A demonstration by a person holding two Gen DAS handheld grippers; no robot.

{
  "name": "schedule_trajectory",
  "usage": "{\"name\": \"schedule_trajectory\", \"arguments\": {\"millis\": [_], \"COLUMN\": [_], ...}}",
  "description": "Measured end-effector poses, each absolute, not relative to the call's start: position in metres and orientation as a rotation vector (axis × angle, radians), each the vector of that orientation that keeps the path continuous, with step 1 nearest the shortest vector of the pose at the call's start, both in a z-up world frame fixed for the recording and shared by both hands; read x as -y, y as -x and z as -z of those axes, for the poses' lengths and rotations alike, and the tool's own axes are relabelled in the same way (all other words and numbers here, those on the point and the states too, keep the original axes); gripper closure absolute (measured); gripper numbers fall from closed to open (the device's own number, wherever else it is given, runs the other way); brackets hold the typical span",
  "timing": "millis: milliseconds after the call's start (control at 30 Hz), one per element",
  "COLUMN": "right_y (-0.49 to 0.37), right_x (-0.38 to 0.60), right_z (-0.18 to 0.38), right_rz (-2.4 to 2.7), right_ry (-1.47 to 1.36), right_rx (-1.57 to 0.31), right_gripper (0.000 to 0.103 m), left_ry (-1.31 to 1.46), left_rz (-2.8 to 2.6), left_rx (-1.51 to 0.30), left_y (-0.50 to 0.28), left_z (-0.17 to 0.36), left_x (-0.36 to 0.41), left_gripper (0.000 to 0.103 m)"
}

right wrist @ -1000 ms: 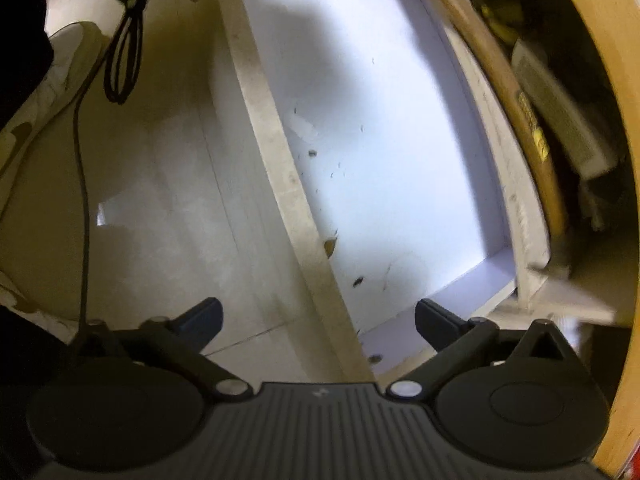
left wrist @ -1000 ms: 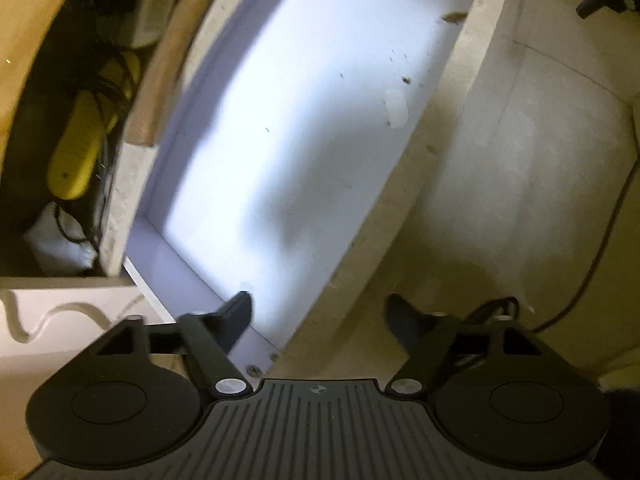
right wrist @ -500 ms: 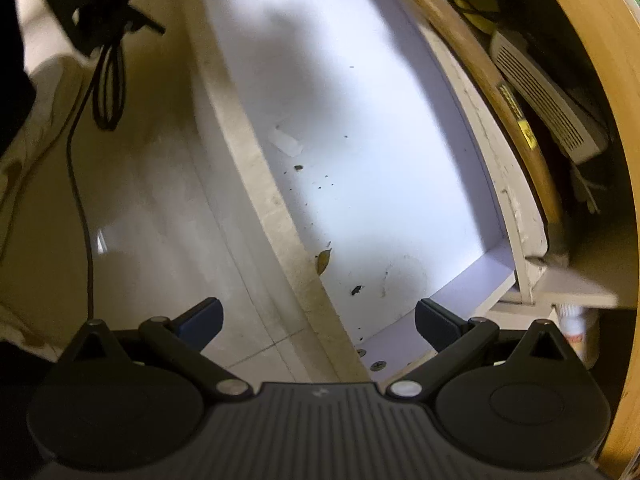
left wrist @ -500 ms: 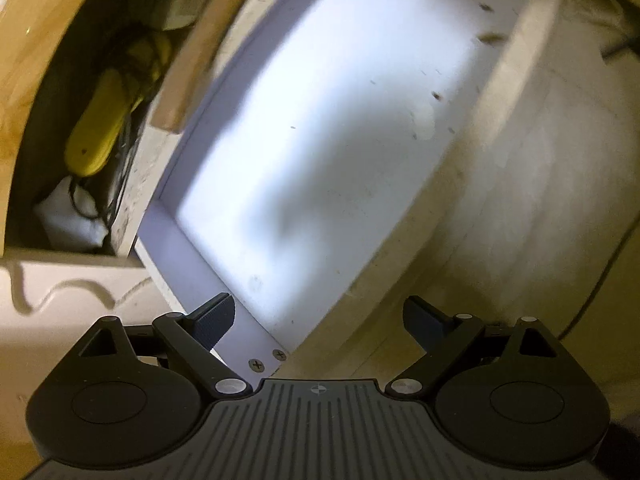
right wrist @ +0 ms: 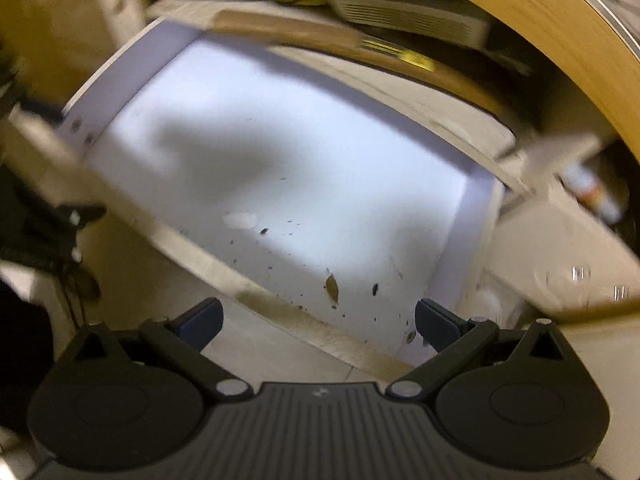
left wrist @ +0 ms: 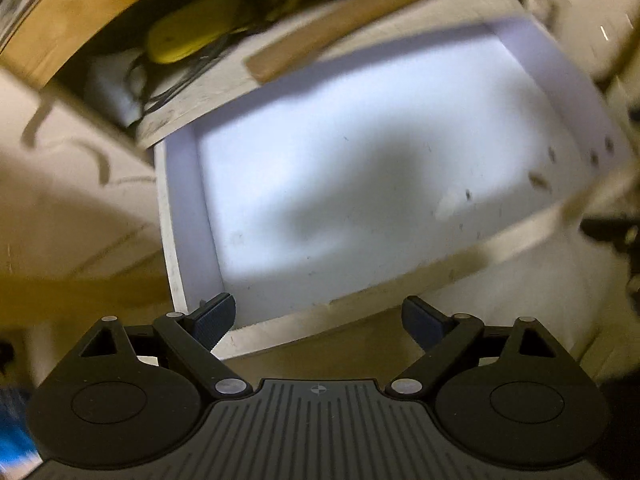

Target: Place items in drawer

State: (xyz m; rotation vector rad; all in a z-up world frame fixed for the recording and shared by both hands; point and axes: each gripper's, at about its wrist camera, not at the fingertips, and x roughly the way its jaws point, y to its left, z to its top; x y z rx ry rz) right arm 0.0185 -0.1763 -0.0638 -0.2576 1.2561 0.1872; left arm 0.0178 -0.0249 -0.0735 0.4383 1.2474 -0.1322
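Observation:
An open white drawer (left wrist: 192, 216) fills both views; it also shows in the right wrist view (right wrist: 460, 240). Its floor holds only dark specks, a small white scrap (right wrist: 240, 220) and a dry leaf (right wrist: 332, 286). My left gripper (left wrist: 318, 322) is open and empty, above the drawer's front rail near its left corner. My right gripper (right wrist: 318, 322) is open and empty, above the front rail near the right corner. Both views are blurred by motion.
Behind the drawer, under a wooden desktop (left wrist: 80, 12), lie a yellow object (left wrist: 188, 36) with cables, a white slatted box (right wrist: 408, 20) and a wooden bar (left wrist: 320, 36). A black cable bundle (right wrist: 52, 240) lies on the pale floor at the left.
Both views have swung round, so the drawer now lies broadside ahead instead of running diagonally. Both grippers have stayed open and empty.

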Motion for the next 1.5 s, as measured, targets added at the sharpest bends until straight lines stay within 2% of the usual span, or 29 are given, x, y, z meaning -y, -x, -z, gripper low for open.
{"name": "schedule_trajectory", "arguments": {"millis": [267,400,1100,1500], "right_y": [-0.02,-0.017,-0.019,-0.023], "right_x": [0.196,0.197,0.203,0.209], "right_z": [0.068,0.069,0.066,0.04], "right_rz": [-0.007,0.045,0.082,0.104], "right_ry": [-0.022,-0.071,-0.128,-0.172], "right_rx": [-1.273,-1.253,-1.194,-1.075], "right_gripper": [0.001,0.001,0.0,0.0], "left_ry": [-0.191,-0.12,-0.124,-0.116], "left_rz": [-0.014,-0.058,-0.013,0.006], "left_rx": [-1.213,-1.207,-1.197,-1.038], "left_y": [-0.022,-0.021,-0.021,-0.027], "left_z": [0.058,0.059,0.06,0.032], "left_x": [0.006,-0.001,0.006,0.011], "left_gripper": [0.012,0.012,0.012,0.012]}}
